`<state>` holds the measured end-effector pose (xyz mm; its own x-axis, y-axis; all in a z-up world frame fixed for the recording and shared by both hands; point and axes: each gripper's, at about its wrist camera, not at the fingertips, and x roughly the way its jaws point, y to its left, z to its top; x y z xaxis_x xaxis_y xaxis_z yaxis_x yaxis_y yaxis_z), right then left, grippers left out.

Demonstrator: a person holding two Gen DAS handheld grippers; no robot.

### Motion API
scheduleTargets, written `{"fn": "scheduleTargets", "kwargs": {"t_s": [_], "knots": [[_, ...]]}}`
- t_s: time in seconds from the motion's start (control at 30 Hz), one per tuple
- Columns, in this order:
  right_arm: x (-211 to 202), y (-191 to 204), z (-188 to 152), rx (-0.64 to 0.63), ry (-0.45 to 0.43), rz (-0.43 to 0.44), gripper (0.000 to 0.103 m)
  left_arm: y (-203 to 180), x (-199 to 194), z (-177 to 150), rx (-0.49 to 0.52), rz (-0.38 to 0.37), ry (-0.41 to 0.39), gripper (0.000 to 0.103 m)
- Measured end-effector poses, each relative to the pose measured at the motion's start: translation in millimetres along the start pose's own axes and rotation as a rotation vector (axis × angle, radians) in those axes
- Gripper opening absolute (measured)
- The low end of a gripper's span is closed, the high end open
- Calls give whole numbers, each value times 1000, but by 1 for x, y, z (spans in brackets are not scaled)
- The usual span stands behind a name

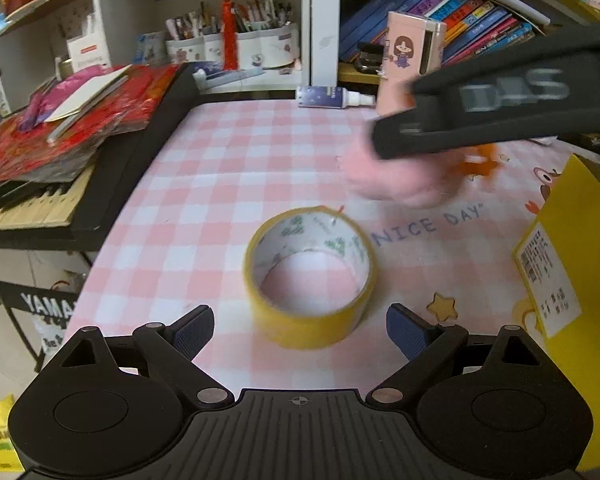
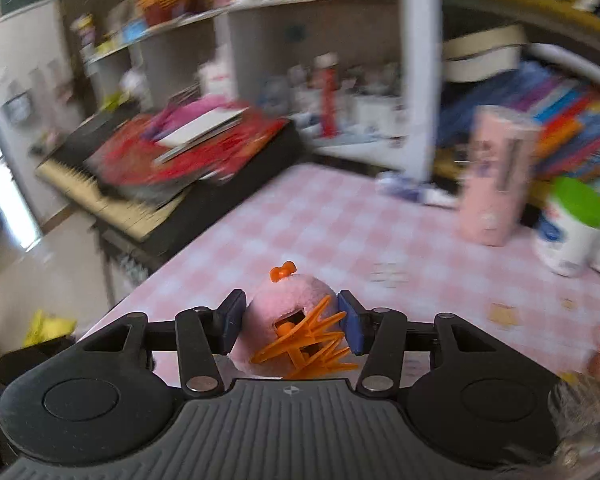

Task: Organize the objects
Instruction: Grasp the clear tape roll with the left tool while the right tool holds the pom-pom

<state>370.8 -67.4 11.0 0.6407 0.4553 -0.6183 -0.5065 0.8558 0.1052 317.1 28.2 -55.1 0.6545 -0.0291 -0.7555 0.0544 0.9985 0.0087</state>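
Pink checked table [image 1: 228, 168] fills mid-frame in both views, shelving with books and pen pots across the top. Yellow box [image 1: 568, 264] sits at the right edge of the left wrist view. Tape roll [image 1: 310, 276] lies flat at centre frame, just ahead of the left gripper [image 1: 300, 334]; its jaws are spread wide, nothing between the pads, not touching the roll. Right gripper [image 2: 292, 322] at lower centre of its own view is clamped on a pink plush toy [image 2: 290, 304] with orange plastic spikes and bow, pads pressing both sides. In the left view the toy is only a pink blur at mid-right.
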Motion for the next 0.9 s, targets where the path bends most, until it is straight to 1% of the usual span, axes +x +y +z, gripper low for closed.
{"fn": "scheduleTargets", "kwargs": {"t_s": [0.07, 0.17, 0.23, 0.3, 0.33, 0.47, 0.57, 0.73, 0.9], "knots": [[-9, -14, -1, 52, 5, -63, 47, -4, 12, 5, 16, 8, 9, 95], [-17, -28, -5, 102, 25, -112, 47, -9, 29, 12, 37, 23, 31, 95], [-21, -31, -9, 107, 30, -129, 47, -11, 35, 15, 44, 32, 32, 95], [-23, -31, -12, 107, 34, -144, 47, -9, 40, 15, 39, 33, 32, 92], [-26, -30, -13, 108, 34, -150, 47, -9, 41, 15, 37, 33, 32, 84], [-35, -28, -20, 120, 30, -169, 47, -5, 38, 15, 50, 9, 31, 83], [-40, -25, -26, 120, 32, -183, 47, 2, 22, 12, 31, -1, 9, 83], [-51, -15, -34, 98, 45, -189, 47, 19, -26, 4, -17, -27, -42, 83], [-68, 1, -49, 101, 62, -167, 47, 32, -76, -14, -56, -57, -81, 83]]}}
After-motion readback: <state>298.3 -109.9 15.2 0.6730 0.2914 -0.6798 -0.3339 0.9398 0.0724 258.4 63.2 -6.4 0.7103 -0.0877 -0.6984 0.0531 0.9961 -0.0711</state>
